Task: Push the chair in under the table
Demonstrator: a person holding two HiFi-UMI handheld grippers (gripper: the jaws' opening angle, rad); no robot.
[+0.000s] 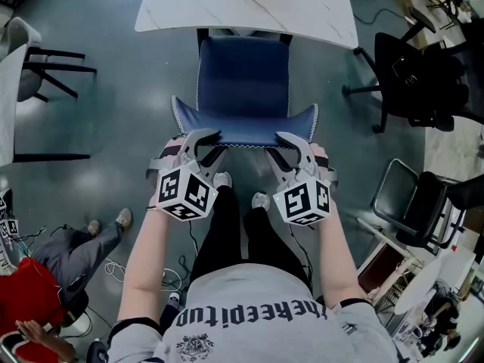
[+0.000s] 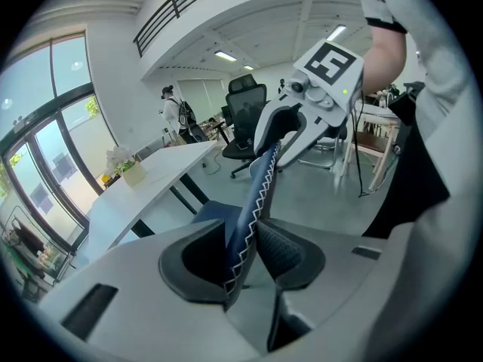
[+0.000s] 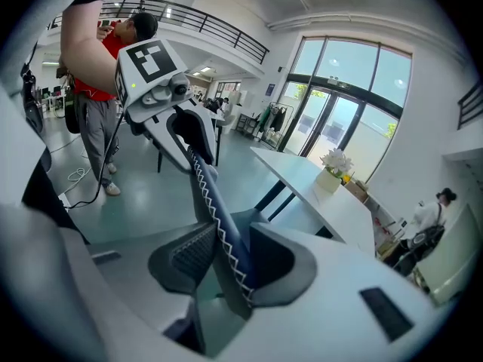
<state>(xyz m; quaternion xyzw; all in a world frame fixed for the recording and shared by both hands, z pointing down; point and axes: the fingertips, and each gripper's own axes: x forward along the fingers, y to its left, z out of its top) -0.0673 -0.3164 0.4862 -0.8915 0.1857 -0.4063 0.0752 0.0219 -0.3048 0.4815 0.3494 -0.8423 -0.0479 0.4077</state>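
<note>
A blue padded chair [image 1: 243, 82] with white zigzag stitching faces the white marble-look table [image 1: 249, 2], the front of its seat under the table's edge. I stand behind it. My left gripper [image 1: 204, 141] is shut on the top edge of the chair back [image 1: 243, 131] near its left corner, and my right gripper [image 1: 290, 144] on the same edge near the right corner. In the left gripper view the back [image 2: 256, 191] runs between the pads of the left gripper [image 2: 243, 253]. The right gripper [image 3: 226, 261] pinches the back [image 3: 205, 191] likewise.
A black office chair [image 1: 420, 82] stands right of the table, a folding chair [image 1: 408, 203] nearer on the right. Another chair and table edge [image 1: 30, 59] are at left. A person in red [image 1: 30, 293] crouches lower left. A flower pot [image 3: 336, 173] sits on the table.
</note>
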